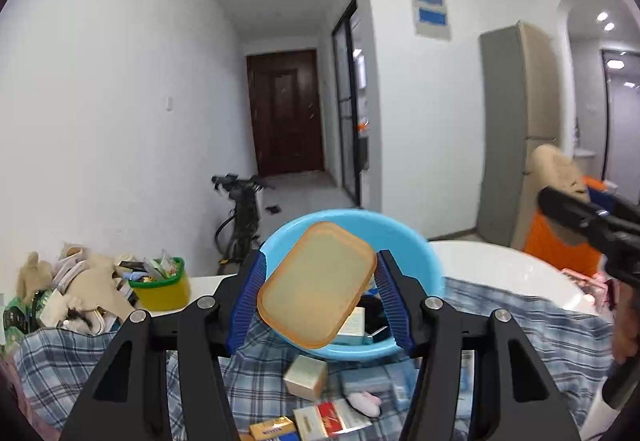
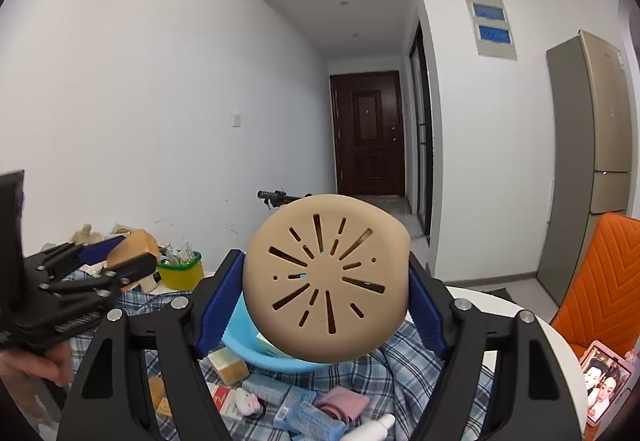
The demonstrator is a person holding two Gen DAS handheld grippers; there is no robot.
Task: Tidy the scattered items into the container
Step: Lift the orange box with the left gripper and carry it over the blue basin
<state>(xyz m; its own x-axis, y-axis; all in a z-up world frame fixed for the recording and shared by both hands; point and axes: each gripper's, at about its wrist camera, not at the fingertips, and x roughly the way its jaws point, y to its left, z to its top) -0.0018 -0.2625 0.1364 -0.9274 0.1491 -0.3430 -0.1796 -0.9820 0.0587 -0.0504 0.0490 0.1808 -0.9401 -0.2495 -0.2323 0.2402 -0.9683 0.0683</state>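
Observation:
My left gripper (image 1: 318, 291) is shut on a tan, rounded-rectangle tray (image 1: 316, 283), held tilted in the air in front of the light blue basin (image 1: 416, 241). My right gripper (image 2: 326, 287) is shut on a beige rounded piece with radial slots (image 2: 326, 281), lifted above the basin (image 2: 240, 341). The basin stands on a blue plaid cloth (image 1: 520, 325) and holds a few small boxes. Small boxes (image 1: 306, 377) and a pink-eared white toy (image 1: 364, 403) lie scattered on the cloth before it. In the right wrist view the left gripper (image 2: 120, 261) with its tan tray shows at the left.
A yellow-green tub (image 1: 162, 285) full of packets and a heap of clutter (image 1: 76, 289) stand at the far left of the white table (image 1: 500, 269). An orange chair (image 2: 600, 281) and a phone (image 2: 606, 381) are on the right. A scooter (image 1: 240, 217) leans by the wall.

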